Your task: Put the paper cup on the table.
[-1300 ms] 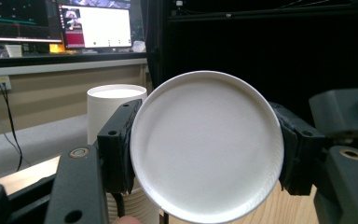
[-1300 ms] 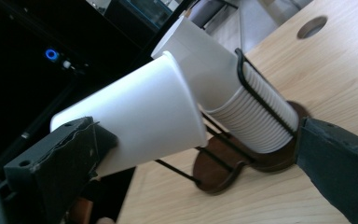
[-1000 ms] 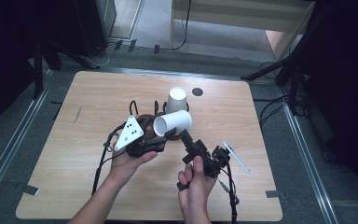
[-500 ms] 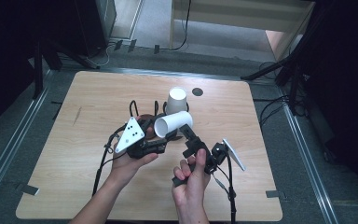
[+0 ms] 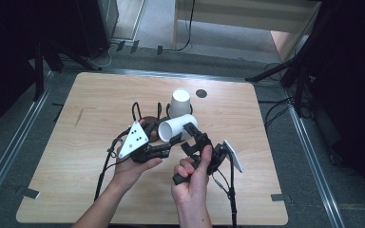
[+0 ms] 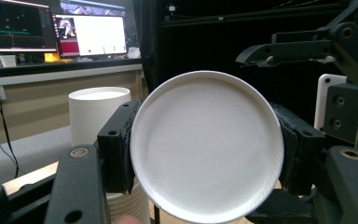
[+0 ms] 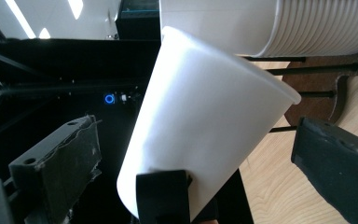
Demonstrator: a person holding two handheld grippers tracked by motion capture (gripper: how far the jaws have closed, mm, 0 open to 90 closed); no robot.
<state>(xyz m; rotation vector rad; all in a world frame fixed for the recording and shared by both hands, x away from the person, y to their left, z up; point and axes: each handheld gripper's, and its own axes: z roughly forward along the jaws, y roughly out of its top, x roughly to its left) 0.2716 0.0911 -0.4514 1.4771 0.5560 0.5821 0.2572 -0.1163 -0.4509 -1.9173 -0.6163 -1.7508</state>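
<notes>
A white paper cup (image 5: 176, 127) lies on its side above the table, and my left gripper (image 5: 170, 140) is shut on it near its base. In the left gripper view the cup's round bottom (image 6: 205, 144) faces the camera, with a black pad (image 6: 119, 144) pressed on each side. My right gripper (image 5: 193, 136) sits at the cup's rim end, open. In the right gripper view the cup's wall (image 7: 205, 121) stands between the wide jaws, and the pads (image 7: 58, 161) do not touch it.
A stack of upturned white cups (image 5: 180, 100) stands just behind the held cup, beside a dark wire stand (image 5: 137, 110). A small black disc (image 5: 200, 93) lies farther back. The wooden table (image 5: 85, 104) has bare room at left and right. Cables trail toward the near edge.
The right hand has rolled and edged up toward the cup's rim end, so its grey plate now stands tilted. The left gripper and the cup have stayed put.
</notes>
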